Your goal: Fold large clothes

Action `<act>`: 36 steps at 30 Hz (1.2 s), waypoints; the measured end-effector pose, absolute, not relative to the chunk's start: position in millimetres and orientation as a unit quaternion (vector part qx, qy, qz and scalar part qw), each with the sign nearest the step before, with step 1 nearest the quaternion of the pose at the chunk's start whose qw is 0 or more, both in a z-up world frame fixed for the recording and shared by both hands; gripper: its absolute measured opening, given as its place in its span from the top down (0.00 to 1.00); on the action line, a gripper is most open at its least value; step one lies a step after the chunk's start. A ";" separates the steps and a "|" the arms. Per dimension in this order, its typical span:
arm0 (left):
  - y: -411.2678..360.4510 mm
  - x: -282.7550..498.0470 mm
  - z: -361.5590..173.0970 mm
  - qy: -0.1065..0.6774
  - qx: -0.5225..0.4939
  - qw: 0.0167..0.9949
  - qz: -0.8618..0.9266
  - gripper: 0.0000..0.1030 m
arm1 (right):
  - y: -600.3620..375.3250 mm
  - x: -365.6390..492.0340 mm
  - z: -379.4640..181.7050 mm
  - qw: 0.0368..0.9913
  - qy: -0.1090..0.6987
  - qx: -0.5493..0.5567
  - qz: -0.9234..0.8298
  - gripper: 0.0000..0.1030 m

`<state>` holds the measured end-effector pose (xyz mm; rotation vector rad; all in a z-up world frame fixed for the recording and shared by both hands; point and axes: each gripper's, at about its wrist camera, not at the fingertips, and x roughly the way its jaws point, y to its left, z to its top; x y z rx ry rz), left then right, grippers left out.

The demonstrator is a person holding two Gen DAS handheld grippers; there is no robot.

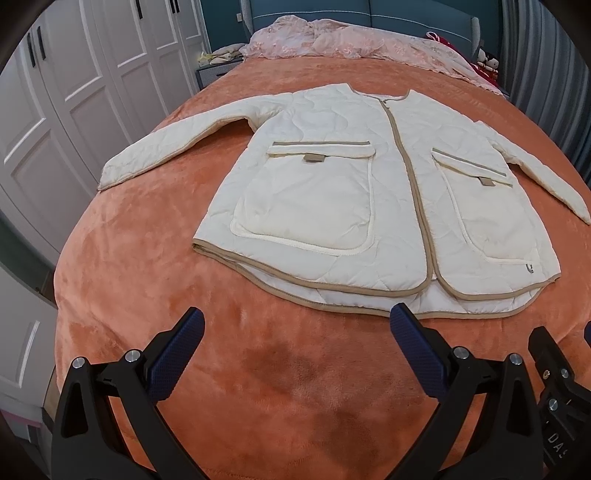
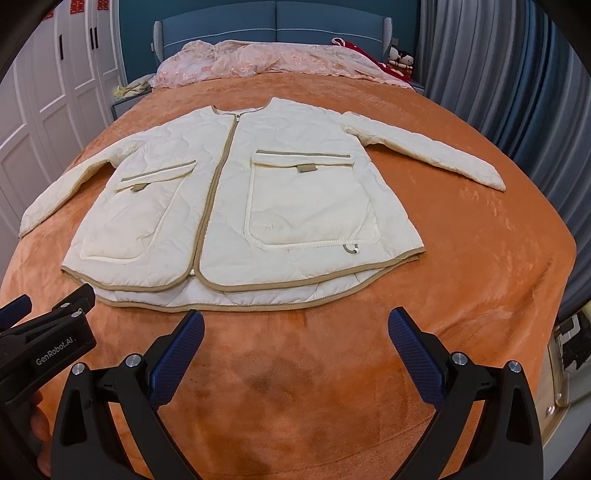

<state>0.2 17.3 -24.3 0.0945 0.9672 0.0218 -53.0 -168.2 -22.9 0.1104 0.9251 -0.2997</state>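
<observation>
A cream quilted jacket [image 1: 332,195] with tan trim and two front pockets lies flat and zipped on the orange bedspread [image 1: 166,280], sleeves spread out to both sides. It also shows in the right wrist view [image 2: 236,206]. My left gripper [image 1: 297,325] is open and empty, hovering just in front of the jacket's hem. My right gripper [image 2: 295,326] is open and empty, also just short of the hem. The left gripper's body shows at the left edge of the right wrist view [image 2: 44,332].
A pink lace quilt [image 2: 258,61] is bunched at the head of the bed against a blue headboard [image 2: 273,22]. White wardrobe doors [image 1: 74,92] stand to the left, grey-blue curtains [image 2: 498,74] to the right. Soft toys [image 2: 400,59] sit at the far right corner.
</observation>
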 end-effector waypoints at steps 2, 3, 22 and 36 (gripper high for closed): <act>17.7 0.8 -25.6 0.467 0.045 0.883 0.011 0.05 | -168.3 -52.0 -24.7 0.882 0.446 0.053 -0.144 0.05; 17.8 1.2 -26.3 0.467 0.045 0.883 0.011 0.05 | -168.5 -51.2 -25.2 0.881 0.447 0.053 -0.144 0.05; 26.9 31.5 -40.8 0.500 0.000 0.866 -0.005 0.05 | -222.5 -20.1 -38.6 0.873 0.457 0.117 -0.127 0.05; 20.9 133.3 -39.2 0.488 0.018 0.872 0.028 0.05 | -512.2 64.5 -36.6 0.836 0.343 0.328 -0.276 0.05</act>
